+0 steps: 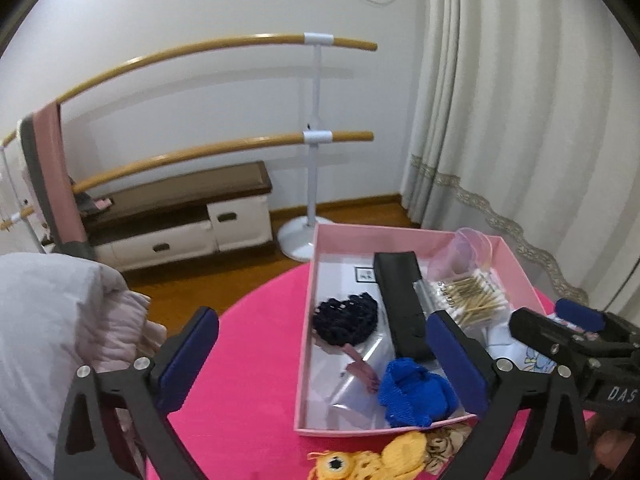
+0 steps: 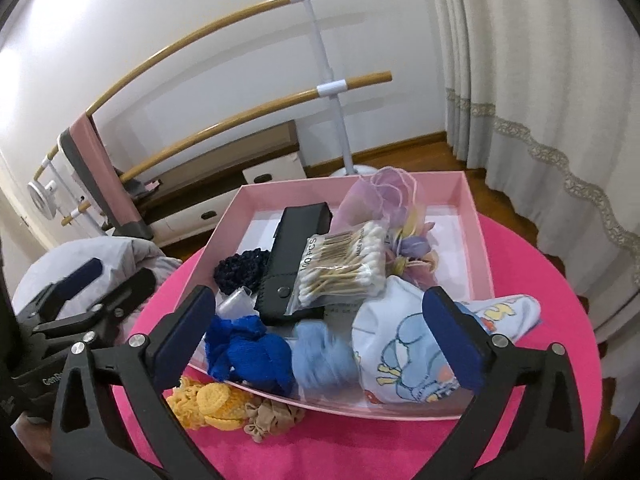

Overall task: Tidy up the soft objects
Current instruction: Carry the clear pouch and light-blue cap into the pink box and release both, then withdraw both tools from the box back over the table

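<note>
1. Both the left gripper [image 1: 324,354] and the right gripper [image 2: 326,340] stand wide open, holding nothing.
2. The yellow knit [image 2: 204,406] lies on the pink table [image 2: 360,452], touching the box [image 2: 478,240] front.
3. It looks light and floppy; pinch its thick middle.

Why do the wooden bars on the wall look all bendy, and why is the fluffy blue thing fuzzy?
In both wrist views the fisheye lens curves the straight wooden bars, most near the edges, with dark corners around the round picture. In the right wrist view the light blue fluffy piece in the pink box is smeared by blur, while the cotton swab pack stays sharp.
</note>
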A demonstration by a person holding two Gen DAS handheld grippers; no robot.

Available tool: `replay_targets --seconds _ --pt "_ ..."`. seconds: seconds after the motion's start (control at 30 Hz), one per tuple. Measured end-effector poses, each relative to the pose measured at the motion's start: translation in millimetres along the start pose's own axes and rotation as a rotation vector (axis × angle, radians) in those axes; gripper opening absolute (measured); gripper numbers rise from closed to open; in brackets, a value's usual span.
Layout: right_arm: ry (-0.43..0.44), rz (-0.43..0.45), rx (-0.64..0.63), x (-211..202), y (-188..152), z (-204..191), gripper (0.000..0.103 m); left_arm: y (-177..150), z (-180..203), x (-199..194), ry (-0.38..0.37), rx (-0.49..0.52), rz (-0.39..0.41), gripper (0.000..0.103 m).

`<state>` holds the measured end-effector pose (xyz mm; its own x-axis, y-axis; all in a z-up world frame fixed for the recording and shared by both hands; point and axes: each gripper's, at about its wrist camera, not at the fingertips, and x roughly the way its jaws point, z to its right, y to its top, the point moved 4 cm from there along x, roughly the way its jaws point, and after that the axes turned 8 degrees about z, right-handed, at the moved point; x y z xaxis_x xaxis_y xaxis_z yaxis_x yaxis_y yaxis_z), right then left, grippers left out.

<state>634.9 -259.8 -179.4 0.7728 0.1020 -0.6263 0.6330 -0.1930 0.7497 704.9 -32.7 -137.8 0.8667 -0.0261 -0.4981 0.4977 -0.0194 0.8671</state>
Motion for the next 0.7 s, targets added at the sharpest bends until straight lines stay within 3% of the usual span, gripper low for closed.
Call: replay_targets --seconds 0.3,0.7 --pt "-0.036 0.063 -0.006 -33 3 -7 0.103 -31 6 -49 0.024 0.014 0.045 0.103" --pt "-0.054 0.151 -0.024 -101 -10 -18 0.103 -45 8 -121 0.018 0.028 0.090 0.103"
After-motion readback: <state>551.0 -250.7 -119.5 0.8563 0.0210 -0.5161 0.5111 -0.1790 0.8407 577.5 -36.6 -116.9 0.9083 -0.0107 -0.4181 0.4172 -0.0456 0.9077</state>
